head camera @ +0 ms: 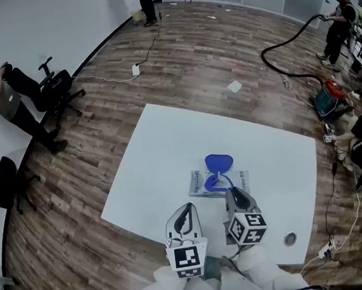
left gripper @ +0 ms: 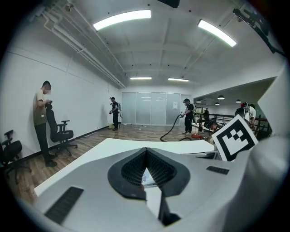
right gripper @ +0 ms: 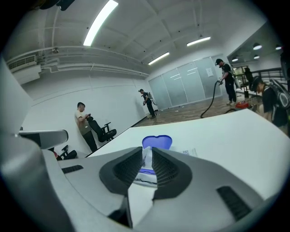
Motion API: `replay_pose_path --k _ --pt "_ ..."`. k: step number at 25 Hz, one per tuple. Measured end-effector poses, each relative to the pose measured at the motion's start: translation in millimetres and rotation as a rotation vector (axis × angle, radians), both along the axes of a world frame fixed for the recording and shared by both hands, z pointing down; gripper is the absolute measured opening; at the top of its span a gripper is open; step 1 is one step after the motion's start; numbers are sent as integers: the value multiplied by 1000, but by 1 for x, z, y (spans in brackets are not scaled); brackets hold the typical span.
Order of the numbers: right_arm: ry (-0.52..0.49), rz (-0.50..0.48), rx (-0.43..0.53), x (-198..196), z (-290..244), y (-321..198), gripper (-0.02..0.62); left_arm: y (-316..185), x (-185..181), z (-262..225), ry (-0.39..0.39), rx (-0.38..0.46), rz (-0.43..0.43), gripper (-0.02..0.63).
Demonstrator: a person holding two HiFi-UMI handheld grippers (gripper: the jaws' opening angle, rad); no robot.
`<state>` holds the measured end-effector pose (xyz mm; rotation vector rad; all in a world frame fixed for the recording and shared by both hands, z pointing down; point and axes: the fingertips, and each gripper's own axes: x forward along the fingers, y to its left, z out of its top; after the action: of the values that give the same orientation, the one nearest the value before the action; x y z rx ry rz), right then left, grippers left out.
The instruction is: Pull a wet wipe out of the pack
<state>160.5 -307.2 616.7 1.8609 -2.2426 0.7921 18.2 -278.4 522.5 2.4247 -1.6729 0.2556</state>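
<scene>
White sleeves (head camera: 182, 287) at the bottom of the head view hold the two grippers over the near edge of the white table (head camera: 162, 143). Left gripper (head camera: 187, 207) hovers just inside that edge, apart from the pack, and its jaws are pressed together at the tips with nothing between them (left gripper: 146, 152); through the small opening under the tips a bit of printed wrapper shows. Right gripper (head camera: 231, 192) sits just beside it, its tips over the pack of wet wipes (head camera: 237, 181), which lies flat on the table, nearer the near edge than the far one and about midway along it. The pack's blue lid (head camera: 219, 163) stands flipped open on the far side. In the right gripper view the jaws (right gripper: 147, 152) are drawn in to a narrow gap and pinch a white wet wipe (right gripper: 147, 159) that rises from the opening in front of the lid (right gripper: 157, 141). A small round object (head camera: 290, 238) rests near the table's near right corner. Off the table, an office chair (head camera: 58, 89) stands by the wall and a black hose (head camera: 286, 42) curls across the wooden floor.
</scene>
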Motion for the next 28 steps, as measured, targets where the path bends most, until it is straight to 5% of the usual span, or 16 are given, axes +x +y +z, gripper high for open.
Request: replay_pose_path --k 28 --pt "-11 -11 -166 -9 59 -43 106 -27 -20 43 -5 -57 -49 -3"
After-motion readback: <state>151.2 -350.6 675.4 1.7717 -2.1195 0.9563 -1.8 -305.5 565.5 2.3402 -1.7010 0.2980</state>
